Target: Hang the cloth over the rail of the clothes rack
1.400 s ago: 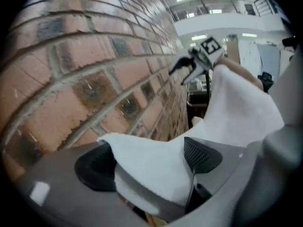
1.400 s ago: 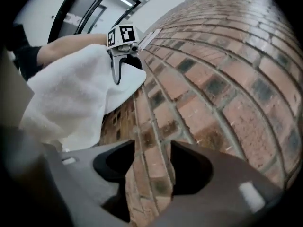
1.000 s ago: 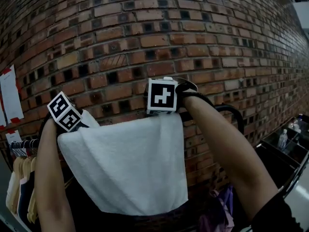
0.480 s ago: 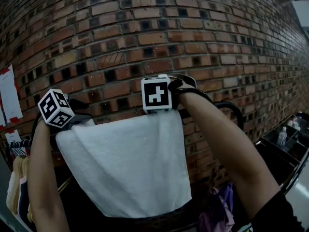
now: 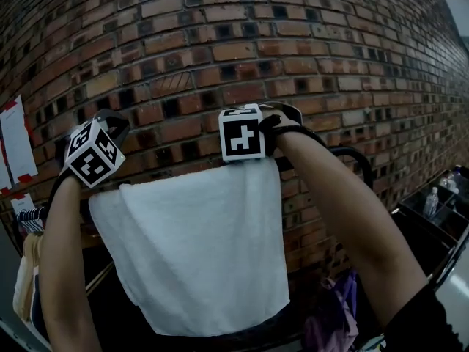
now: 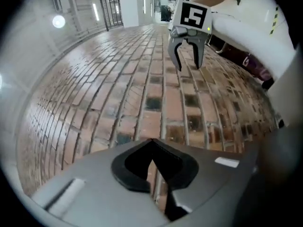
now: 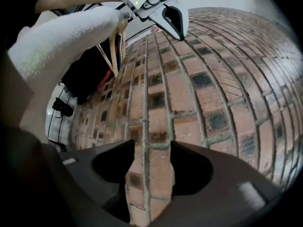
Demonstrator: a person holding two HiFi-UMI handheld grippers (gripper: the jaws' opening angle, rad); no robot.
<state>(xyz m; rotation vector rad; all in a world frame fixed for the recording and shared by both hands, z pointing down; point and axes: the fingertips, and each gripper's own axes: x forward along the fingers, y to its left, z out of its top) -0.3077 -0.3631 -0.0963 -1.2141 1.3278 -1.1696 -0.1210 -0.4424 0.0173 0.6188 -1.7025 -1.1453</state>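
A white cloth (image 5: pixel 194 251) hangs draped over the black rail (image 5: pixel 353 156) of the clothes rack, in front of the brick wall. My left gripper (image 6: pixel 152 159) is shut with nothing between its jaws; its marker cube (image 5: pixel 91 152) sits just above the cloth's top left corner, apart from it. My right gripper (image 7: pixel 147 162) is open and empty, facing the bricks; its marker cube (image 5: pixel 242 133) is over the cloth's top right corner. The cloth (image 7: pixel 61 37) also shows at the upper left of the right gripper view, next to the left gripper (image 7: pixel 165 13).
The brick wall (image 5: pixel 308 57) stands close behind the rail. Clothes on hangers (image 5: pixel 29 270) hang at the lower left, under paper sheets (image 5: pixel 15 141) on the wall. Dark bins with a bottle (image 5: pixel 432 207) stand at the right; a purple garment (image 5: pixel 330 321) hangs below.
My left gripper has risen off the cloth's left corner, which was bunched beside it and now lies flat along the rail. The right gripper has hardly moved.
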